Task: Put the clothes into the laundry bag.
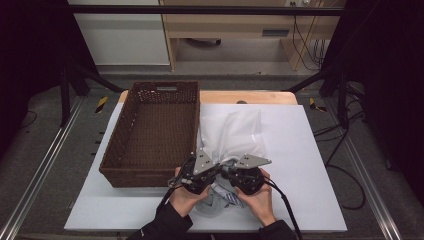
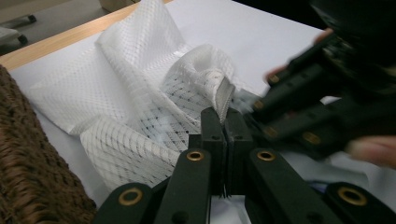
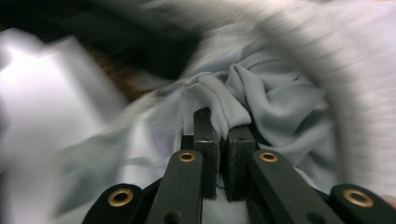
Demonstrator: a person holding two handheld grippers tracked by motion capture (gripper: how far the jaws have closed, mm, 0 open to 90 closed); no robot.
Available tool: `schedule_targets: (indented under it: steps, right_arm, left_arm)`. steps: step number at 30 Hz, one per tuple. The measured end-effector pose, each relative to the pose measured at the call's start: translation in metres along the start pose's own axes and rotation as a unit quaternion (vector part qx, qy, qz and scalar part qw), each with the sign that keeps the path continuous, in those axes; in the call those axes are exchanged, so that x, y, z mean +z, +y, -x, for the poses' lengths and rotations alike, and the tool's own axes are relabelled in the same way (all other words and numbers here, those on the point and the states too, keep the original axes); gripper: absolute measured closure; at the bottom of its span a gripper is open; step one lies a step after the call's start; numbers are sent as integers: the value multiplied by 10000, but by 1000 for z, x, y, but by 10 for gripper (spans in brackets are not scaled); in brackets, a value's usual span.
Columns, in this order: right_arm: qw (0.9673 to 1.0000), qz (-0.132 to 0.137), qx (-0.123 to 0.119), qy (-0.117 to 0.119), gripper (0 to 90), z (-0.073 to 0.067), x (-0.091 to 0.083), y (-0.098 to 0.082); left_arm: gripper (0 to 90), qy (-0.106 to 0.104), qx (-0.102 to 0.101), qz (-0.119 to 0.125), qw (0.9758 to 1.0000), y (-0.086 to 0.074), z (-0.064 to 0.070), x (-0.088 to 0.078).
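Mesh bag (image 2: pixel 140 98) lies on the bench (image 1: pixel 310 150) just right of the basket (image 1: pixel 150 135), and our left claw (image 2: pixel 226 116) is clamped together on its rim. Our right claw (image 3: pixel 223 122) has its jaws pressed together on a fold of the grey garment (image 3: pixel 280 107). In the high view both claws meet at the bag's near end, over the garment.

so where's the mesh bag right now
In the high view the white mesh bag lies mid-table, just right of the wicker basket, its near edge pinched by the left gripper.
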State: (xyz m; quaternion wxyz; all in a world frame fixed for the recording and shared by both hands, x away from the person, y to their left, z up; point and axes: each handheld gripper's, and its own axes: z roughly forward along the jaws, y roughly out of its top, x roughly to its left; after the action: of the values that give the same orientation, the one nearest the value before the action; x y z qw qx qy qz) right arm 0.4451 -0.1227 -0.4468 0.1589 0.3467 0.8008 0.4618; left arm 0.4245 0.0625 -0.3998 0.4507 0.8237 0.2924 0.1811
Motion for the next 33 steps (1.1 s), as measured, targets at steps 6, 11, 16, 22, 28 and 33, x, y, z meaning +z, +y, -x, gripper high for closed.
schedule_targets:
  steps: [6,11,16,22,28,33]
  right_arm:
    - [9955,83,239,-918,848,18,1,-8]
    - [9977,29,280,-624,733,20,-16,-5]
    - [9994,-123,198,-275,501,13,-43,-2]
    - [9987,-412,-13,-312,357,12,-56,-5]
    - [9968,-793,97,98,791,13,-28,-22]
    - [9994,-339,-37,47,821,3,-27,-11]
  left_arm:
    - [888,7,108,-144,9998,-3,3,6]
    - [887,25,-25,-327,9995,-12,-2,19]
    - [886,117,9,-374,9992,-15,-2,23]
    - [885,172,-9,-335,9993,-18,-3,24]
    - [884,175,-14,-326,9993,-18,-4,24]
    - [887,58,2,-215,9998,-13,-2,18]
